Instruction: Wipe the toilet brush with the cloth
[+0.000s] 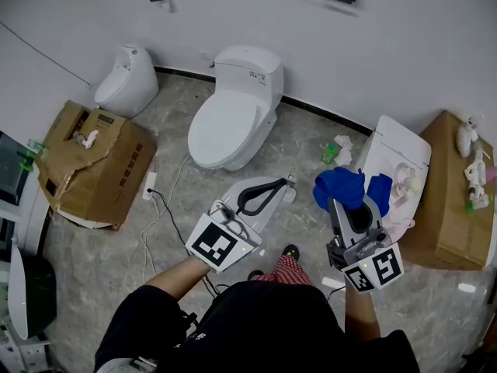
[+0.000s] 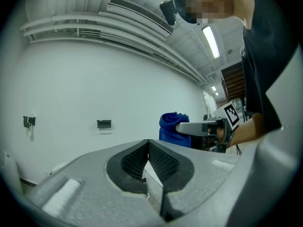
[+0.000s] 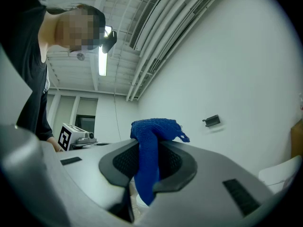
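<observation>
No readable text anywhere. Cardboard box (image 1: 116, 162) has dark print, too small to read. Small label on toilet (image 1: 248, 72) tank illegible. Cubes on left gripper (image 1: 286, 183) and right gripper (image 1: 346, 202) show square codes, no letters.

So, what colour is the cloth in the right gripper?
The cloth is bright blue, clearest in the right gripper view.

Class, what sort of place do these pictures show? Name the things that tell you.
Probably a bathroom mock-up or storeroom: a white toilet, a second ceramic fixture and opened cardboard boxes.
</observation>
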`<state>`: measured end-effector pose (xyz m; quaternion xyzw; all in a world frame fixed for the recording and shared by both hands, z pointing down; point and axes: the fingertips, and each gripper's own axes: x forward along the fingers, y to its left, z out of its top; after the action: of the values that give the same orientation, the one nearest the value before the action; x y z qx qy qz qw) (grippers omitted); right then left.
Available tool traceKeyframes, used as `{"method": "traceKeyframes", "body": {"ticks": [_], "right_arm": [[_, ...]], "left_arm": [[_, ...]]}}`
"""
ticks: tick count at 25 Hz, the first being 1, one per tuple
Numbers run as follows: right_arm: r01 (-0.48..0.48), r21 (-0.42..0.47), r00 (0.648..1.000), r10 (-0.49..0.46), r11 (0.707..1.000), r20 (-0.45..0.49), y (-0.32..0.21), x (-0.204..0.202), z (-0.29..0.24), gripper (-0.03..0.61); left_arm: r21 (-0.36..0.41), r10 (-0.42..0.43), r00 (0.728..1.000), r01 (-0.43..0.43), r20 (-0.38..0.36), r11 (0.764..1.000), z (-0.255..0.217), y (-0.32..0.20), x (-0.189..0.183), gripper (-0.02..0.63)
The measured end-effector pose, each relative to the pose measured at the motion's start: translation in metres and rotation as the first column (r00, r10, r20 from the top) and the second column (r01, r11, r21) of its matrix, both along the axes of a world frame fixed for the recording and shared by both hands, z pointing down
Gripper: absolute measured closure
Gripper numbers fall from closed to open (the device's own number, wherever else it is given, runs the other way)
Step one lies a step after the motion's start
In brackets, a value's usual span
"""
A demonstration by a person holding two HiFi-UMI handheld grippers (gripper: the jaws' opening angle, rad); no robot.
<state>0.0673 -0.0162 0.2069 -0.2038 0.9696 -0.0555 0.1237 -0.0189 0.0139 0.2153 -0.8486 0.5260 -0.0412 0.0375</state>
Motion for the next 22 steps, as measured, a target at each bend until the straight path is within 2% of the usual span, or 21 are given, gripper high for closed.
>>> {"method": "traceKeyframes", "body": {"ticks": [4,17,22], "right_arm": [[0.012,-0.001,1.000,-0.012,1.000,0.013,-0.015,0.000,0.000,0.500],[0.059,-0.002,0.998,-0.059,0.998,0.026,-0.053,-0.013,0.000,0.500],[0.072,-0.005,0.997,-0.072,0.997,0.028,-0.064,-0.015,0.000,0.500]], "left_arm": [[-0.004,-0.011,1.000,0.010,-0.013,1.000,-0.002,-0.014,0.000,0.620],[-0.010,-0.056,0.998,0.056,0.028,0.998,-0.001,-0.045,-0.009,0.620],[-0.011,-0.047,0.998,0.047,0.039,0.999,-0.001,-0.055,-0.008,0.620]]}}
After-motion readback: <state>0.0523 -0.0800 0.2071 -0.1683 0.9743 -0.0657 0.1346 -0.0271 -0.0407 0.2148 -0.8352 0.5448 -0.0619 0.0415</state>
